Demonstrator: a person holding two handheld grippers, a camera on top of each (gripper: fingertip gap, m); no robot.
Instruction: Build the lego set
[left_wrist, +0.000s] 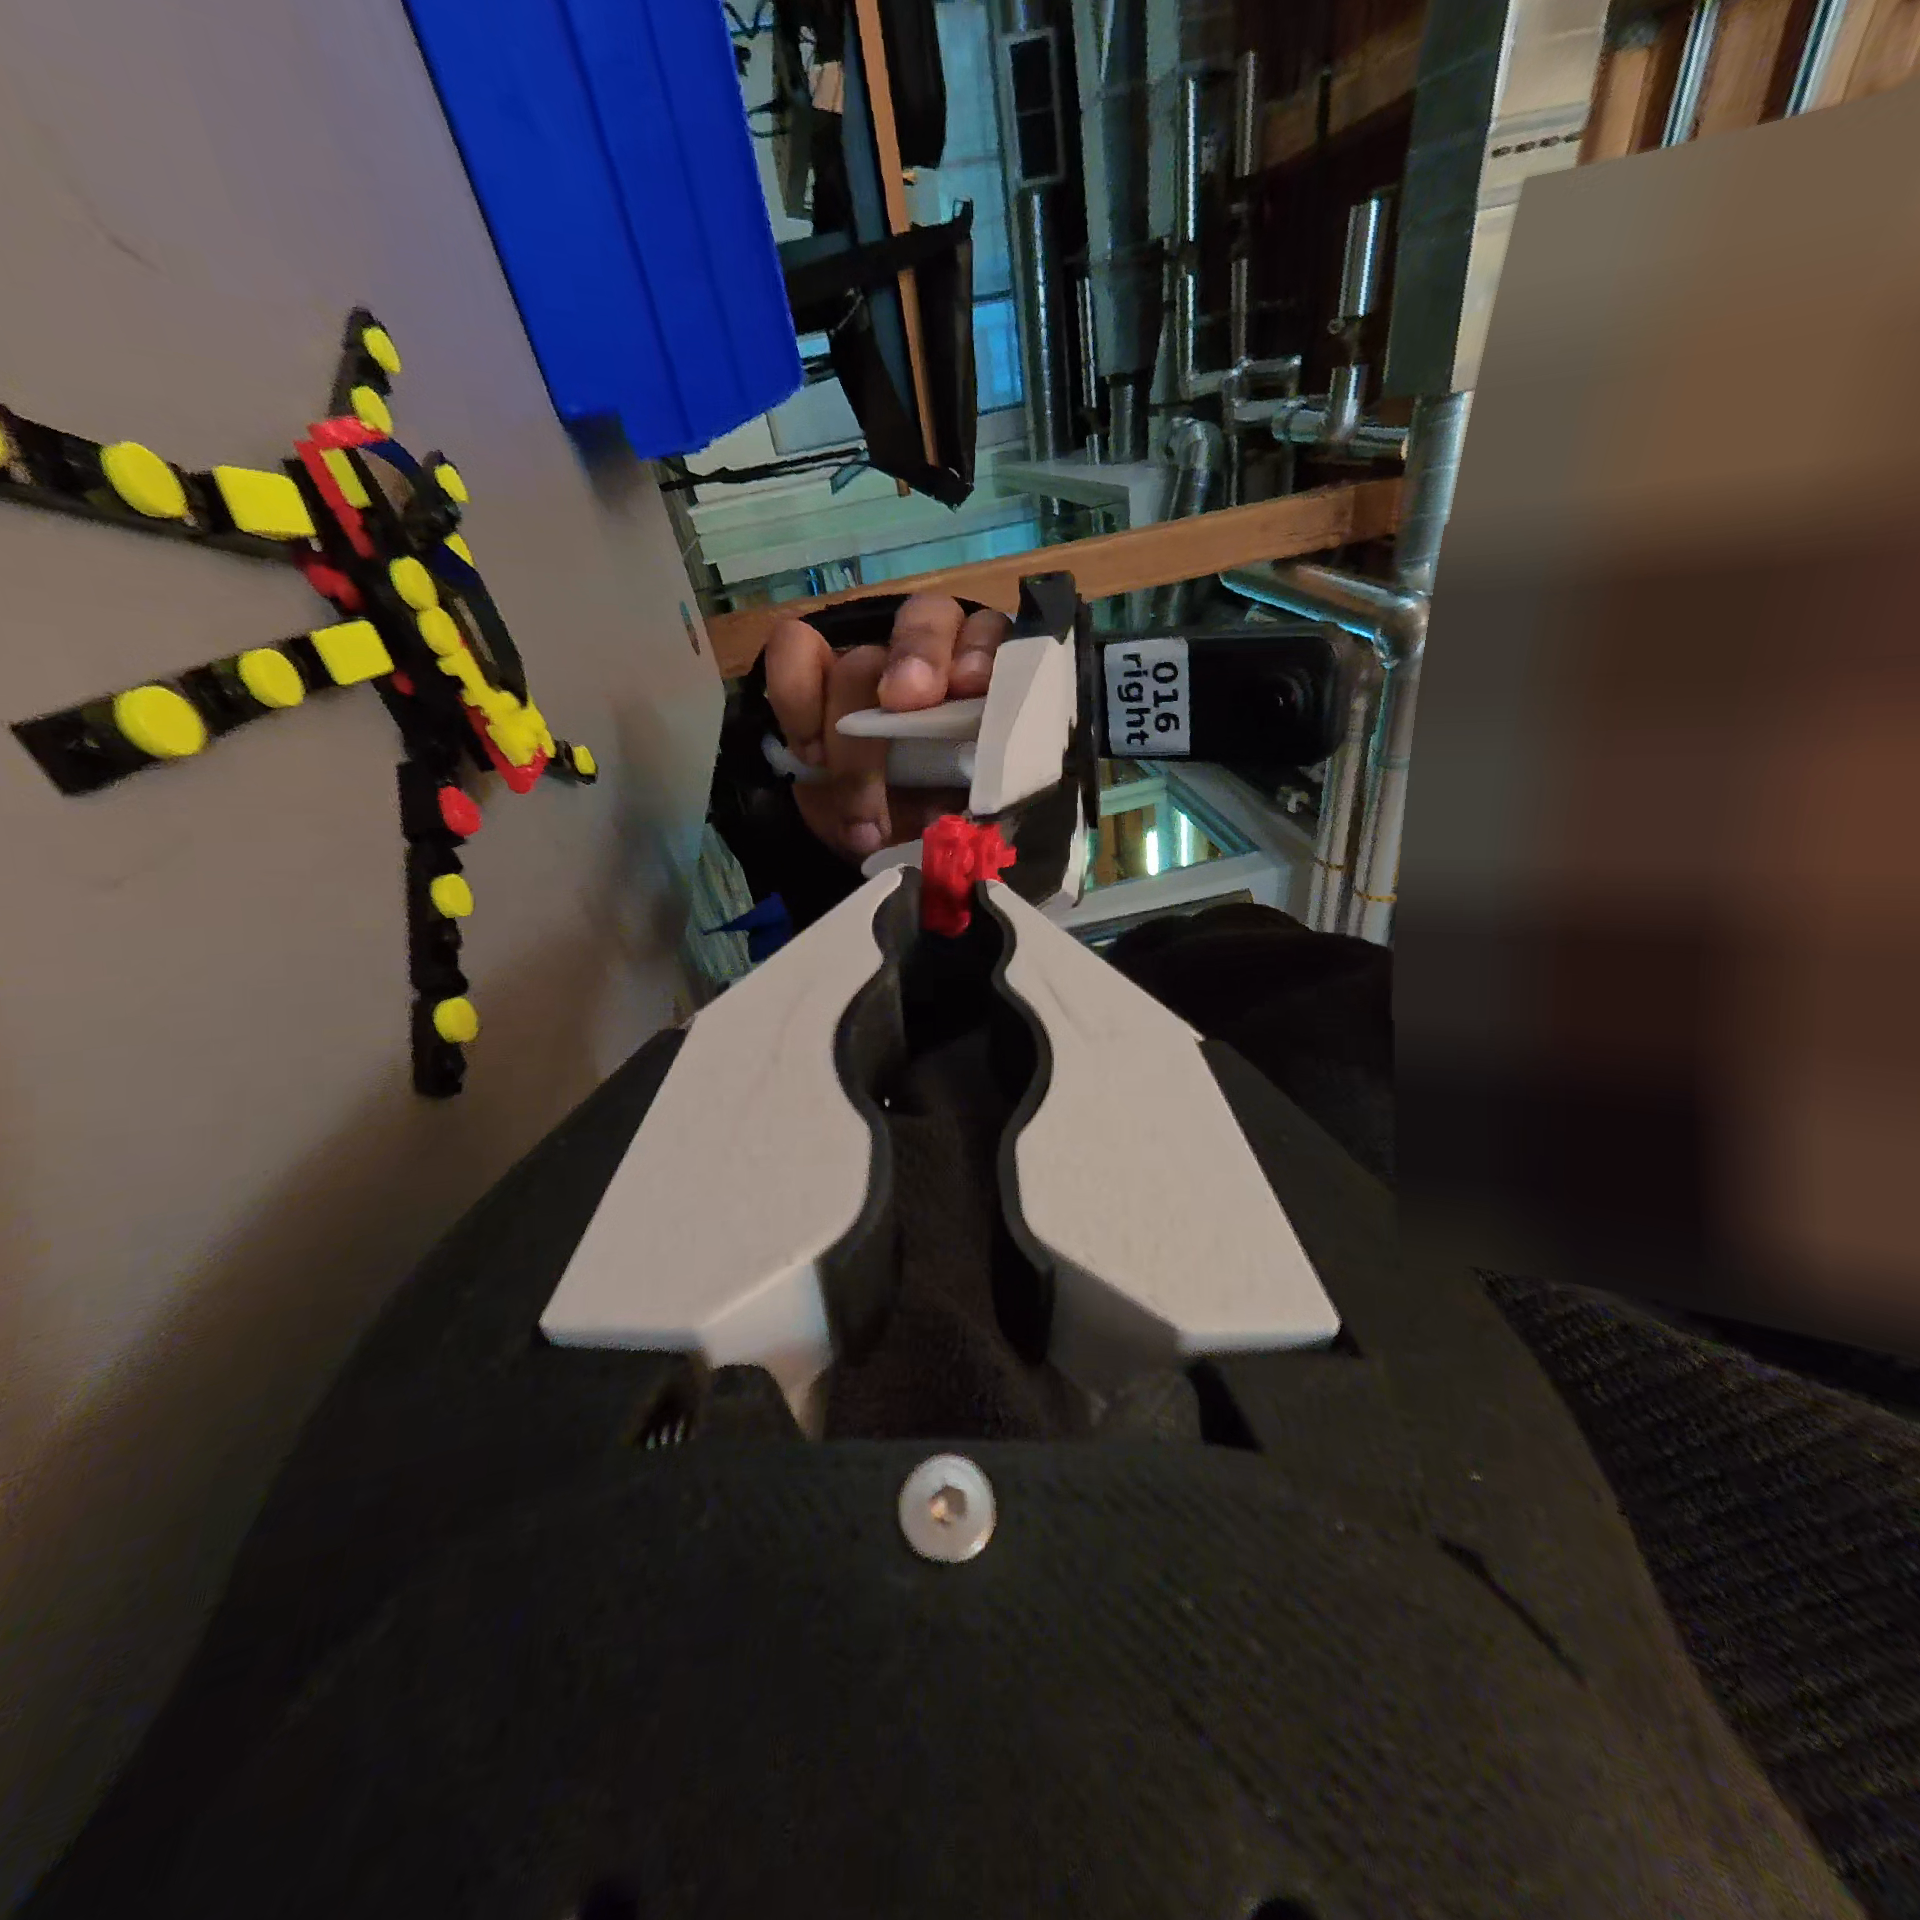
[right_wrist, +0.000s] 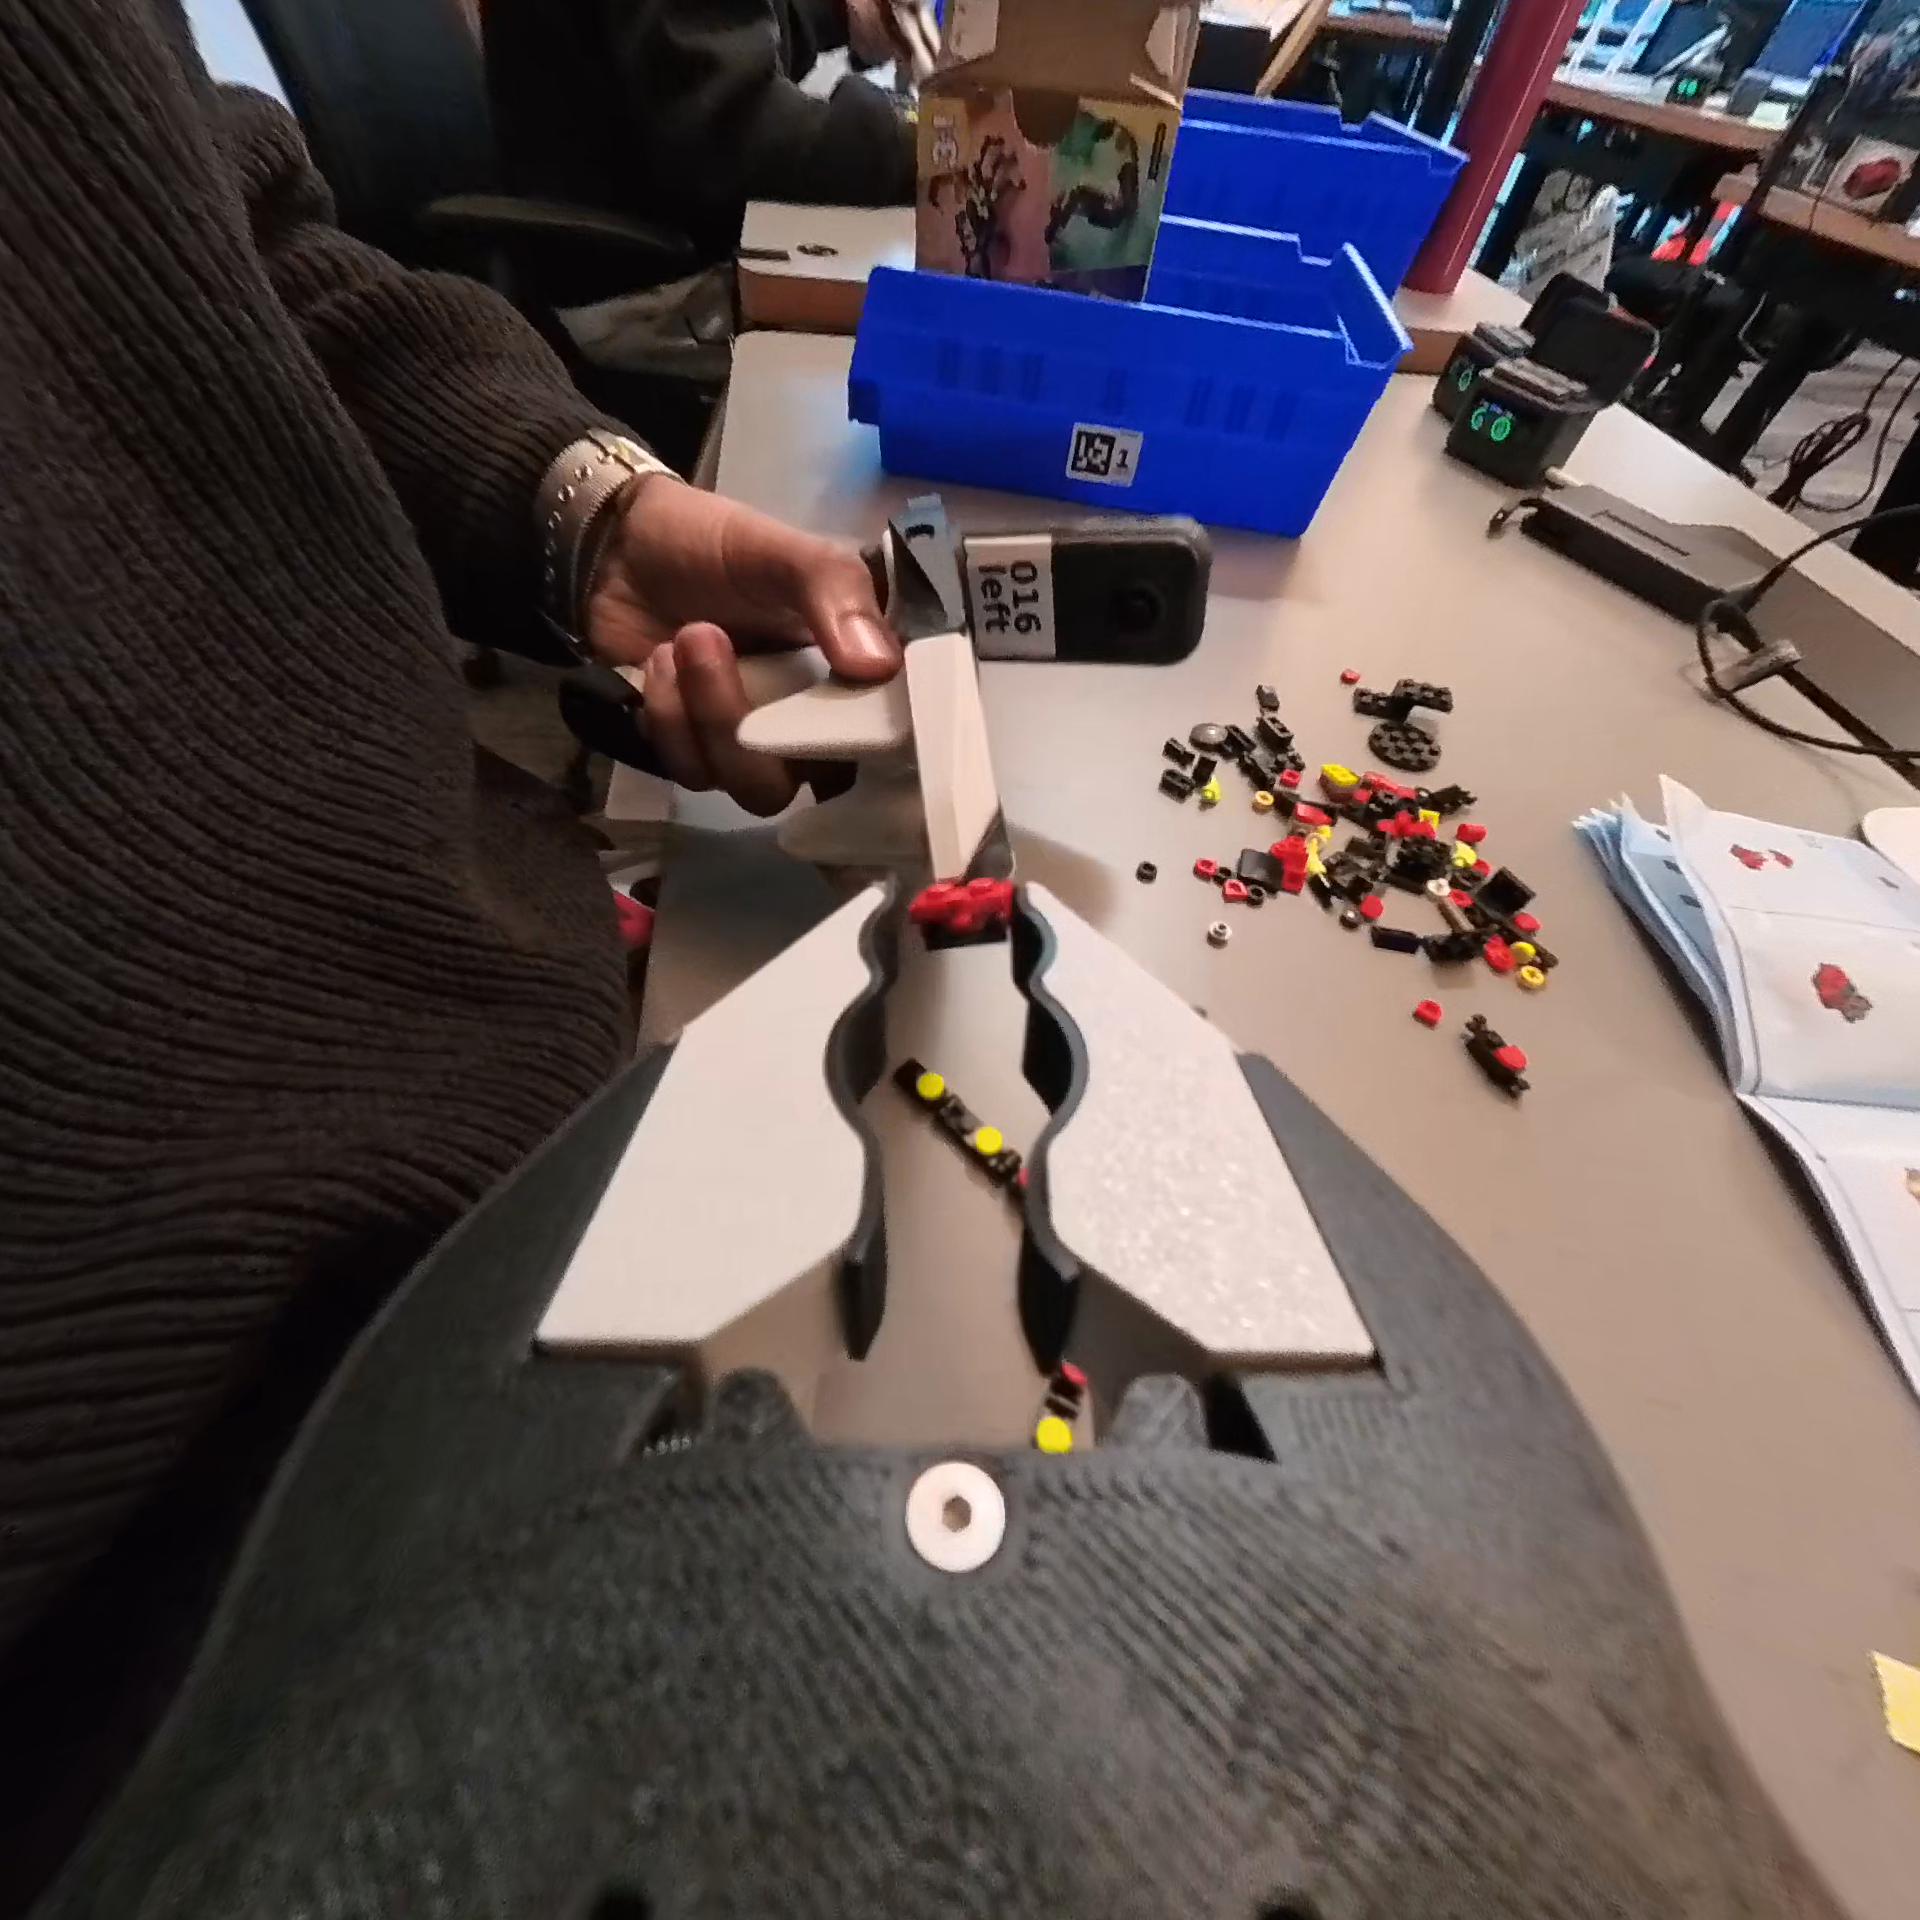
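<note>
A small red and black lego piece (left_wrist: 954, 868) sits between the tips of my left gripper (left_wrist: 951, 883), which is shut on it. In the right wrist view the same piece (right_wrist: 961, 906) lies between the tips of my right gripper (right_wrist: 956, 904), whose fingers close in on its sides. The left gripper's white finger (right_wrist: 951, 769) comes down onto it from above. The two grippers meet tip to tip above the table. A black, yellow and red lego build (left_wrist: 416, 613) lies flat on the table, partly visible under the right gripper (right_wrist: 961, 1127).
A pile of loose black, red and yellow pieces (right_wrist: 1371, 842) lies to the right, beside an open instruction booklet (right_wrist: 1787, 966). A blue bin (right_wrist: 1122, 405) holding the lego box (right_wrist: 1049, 177) stands at the back. Black chargers (right_wrist: 1507, 416) and cables are at the far right. A dark sleeve (right_wrist: 260, 727) is on the left. My left and right fingertips are right by each other.
</note>
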